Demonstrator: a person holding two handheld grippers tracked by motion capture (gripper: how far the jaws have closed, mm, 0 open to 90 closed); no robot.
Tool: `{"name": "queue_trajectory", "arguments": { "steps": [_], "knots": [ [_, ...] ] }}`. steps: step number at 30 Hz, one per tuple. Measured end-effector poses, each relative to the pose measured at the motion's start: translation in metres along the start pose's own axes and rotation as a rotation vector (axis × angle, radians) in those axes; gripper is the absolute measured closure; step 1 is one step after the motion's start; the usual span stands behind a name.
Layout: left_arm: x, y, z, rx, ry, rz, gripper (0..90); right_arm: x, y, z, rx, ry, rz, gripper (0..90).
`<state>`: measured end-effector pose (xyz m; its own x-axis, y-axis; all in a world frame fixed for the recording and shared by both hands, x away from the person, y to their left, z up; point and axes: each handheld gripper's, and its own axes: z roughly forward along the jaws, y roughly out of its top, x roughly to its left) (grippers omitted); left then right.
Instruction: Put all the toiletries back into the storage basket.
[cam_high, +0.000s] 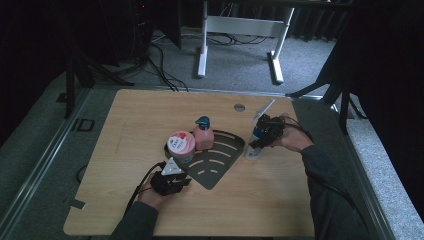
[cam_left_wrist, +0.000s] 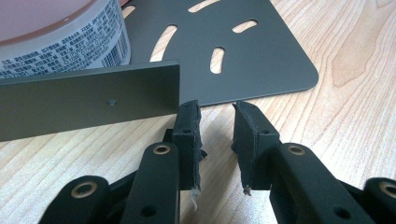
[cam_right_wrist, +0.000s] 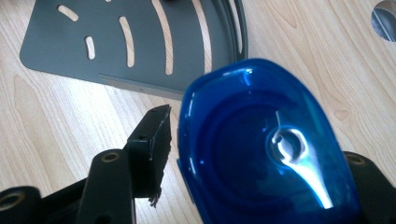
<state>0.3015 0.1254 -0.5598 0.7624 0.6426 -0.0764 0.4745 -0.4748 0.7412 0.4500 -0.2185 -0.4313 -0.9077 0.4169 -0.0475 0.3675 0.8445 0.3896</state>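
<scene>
We see a dark grey, flat metal corner shelf (cam_high: 220, 162) lying near the middle of the pale wood-grain table (cam_high: 125, 120), fan-shaped with a rounded point toward the near edge and a low curved rail on its far side. Curved slots cut through the plate let the wood show beneath. On its far left part stands a squat round tub (cam_high: 180, 146) with a pink lid and a white label covered in fine print; just beside it, a pink pump bottle (cam_high: 203, 135) with a blue-green pump head stands against the rail.

Our left gripper (cam_high: 176, 180) rests low on the table at the shelf's near left edge. Its matte black jaws with worn, frayed pads stand slightly apart and grasp nothing; one pad sits right at the end of the shelf's upright straight side wall (cam_left_wrist: 93, 100), and whether it touches we cannot tell.

Our right gripper (cam_high: 260, 137) is at the shelf's right side, toward the table's far right corner, grasping a small clear bottle (cam_high: 254, 147) with a glossy blue oval cap (cam_right_wrist: 261, 149). The bottle stands on the wood just off the shelf's right edge. The cap's smooth plastic catches a bright reflection and hides one jaw. Beyond it a round grey cable grommet (cam_high: 239, 107) sits in the tabletop near the far edge.
</scene>
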Motion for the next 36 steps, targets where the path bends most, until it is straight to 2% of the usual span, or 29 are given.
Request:
{"name": "queue_trajectory", "arguments": {
  "steps": [8,14,21,29,36],
  "knots": [
    [0.0001,-0.0001,0.0001,-0.002,-0.001,-0.001,71.1,-0.001,0.0037,0.002,0.014,0.0,-0.002,42.8],
    [0.0002,-0.0001,0.0002,-0.002,-0.002,0.0,71.1,-0.001,0.0056,0.0036,0.032,-0.007,-0.009,46.9],
    [0.0003,-0.0001,0.0003,-0.003,-0.003,-0.001,71.1,-0.0001,0.0062,0.0029,0.046,0.006,0.001,50.4],
    [0.0002,-0.0001,0.0004,-0.004,-0.003,-0.001,71.1,-0.0005,0.0081,0.0023,0.075,0.014,0.027,50.9],
    [0.0002,-0.0001,0.0005,-0.005,-0.003,-0.002,71.1,0.002,0.0087,0.0023,0.078,0.004,0.018,51.7]
  ]
}}
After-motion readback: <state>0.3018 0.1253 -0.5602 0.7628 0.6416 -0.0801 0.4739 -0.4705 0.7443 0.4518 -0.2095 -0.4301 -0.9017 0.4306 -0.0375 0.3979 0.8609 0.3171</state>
